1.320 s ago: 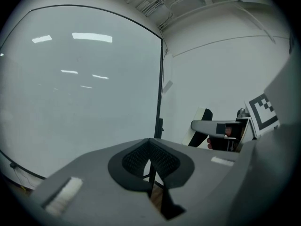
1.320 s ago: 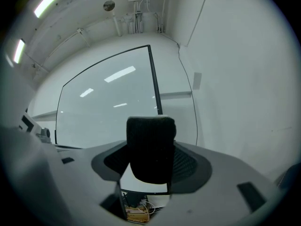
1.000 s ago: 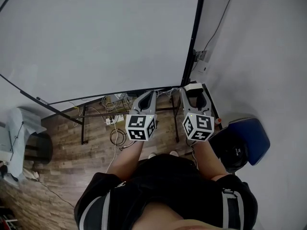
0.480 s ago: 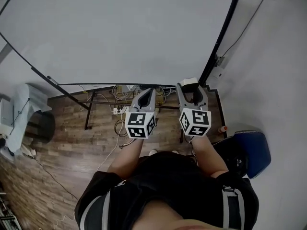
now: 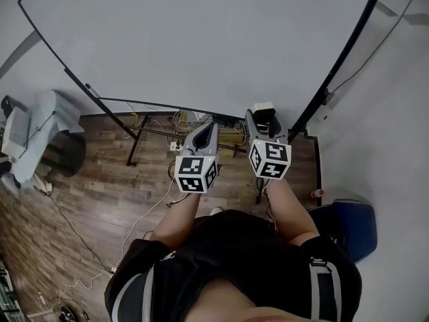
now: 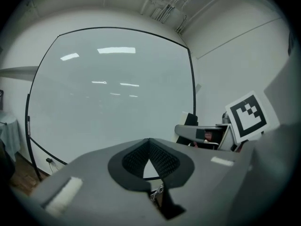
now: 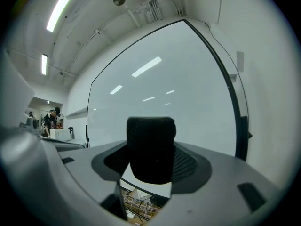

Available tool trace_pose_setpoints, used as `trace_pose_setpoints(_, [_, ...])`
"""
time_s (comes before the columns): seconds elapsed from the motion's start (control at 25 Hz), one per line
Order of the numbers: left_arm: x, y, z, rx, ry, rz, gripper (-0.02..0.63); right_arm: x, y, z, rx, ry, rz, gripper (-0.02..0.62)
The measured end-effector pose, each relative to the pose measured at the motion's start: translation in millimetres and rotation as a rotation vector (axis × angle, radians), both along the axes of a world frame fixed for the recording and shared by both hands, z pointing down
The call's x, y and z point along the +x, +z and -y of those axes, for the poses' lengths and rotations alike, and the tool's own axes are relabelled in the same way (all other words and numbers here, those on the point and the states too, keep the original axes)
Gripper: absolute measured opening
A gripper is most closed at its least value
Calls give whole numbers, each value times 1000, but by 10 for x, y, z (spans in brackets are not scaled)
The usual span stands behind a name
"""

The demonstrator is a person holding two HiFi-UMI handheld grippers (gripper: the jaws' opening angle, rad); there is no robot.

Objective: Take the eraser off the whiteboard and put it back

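Right gripper view shows the eraser (image 7: 150, 147) as a black felt block pinched in the right gripper (image 5: 266, 119); head view only catches its white top. Left gripper (image 5: 206, 133) is pressed together, empty. Both point level at the whiteboard (image 5: 201, 39), side by side. The board's right edge sits further right than a second ago.

Black eraser (image 7: 150, 147), white black-framed whiteboard (image 5: 201, 45)

The whiteboard (image 5: 201, 39) across the upper frame is smooth and glossy, with bright reflections. The floor (image 5: 100, 193) at lower left shows wood-grain planks with a dull sheen. The eraser (image 7: 150, 145) at centre looks like matt black felt. The right gripper (image 5: 266, 121) has a matt grey plastic shell.
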State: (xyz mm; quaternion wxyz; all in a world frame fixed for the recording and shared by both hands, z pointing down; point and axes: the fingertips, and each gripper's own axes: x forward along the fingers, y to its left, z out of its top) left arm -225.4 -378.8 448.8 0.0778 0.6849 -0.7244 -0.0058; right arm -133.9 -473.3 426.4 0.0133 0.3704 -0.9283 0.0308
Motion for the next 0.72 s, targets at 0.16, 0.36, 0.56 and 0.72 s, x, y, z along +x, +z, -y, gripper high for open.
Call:
trace_pose_setpoints(0.16, [-88, -4, -90, -5, -24, 5, 9, -205, -2, 68, 15, -8, -28, 255])
trace_pose_setpoints(0.36, [-187, 11, -170, -8, -58, 3, 9, -373, -38, 197, 51, 16, -75, 255])
trace_pose_setpoints(0.56, [-317, 39, -290, -18, -99, 4, 9, -534, 71, 427, 37, 99, -122, 255])
trace_pose_setpoints(0.72, [-452, 39, -385, -17, -135, -2, 9, -693, 161, 526, 16, 143, -131, 255])
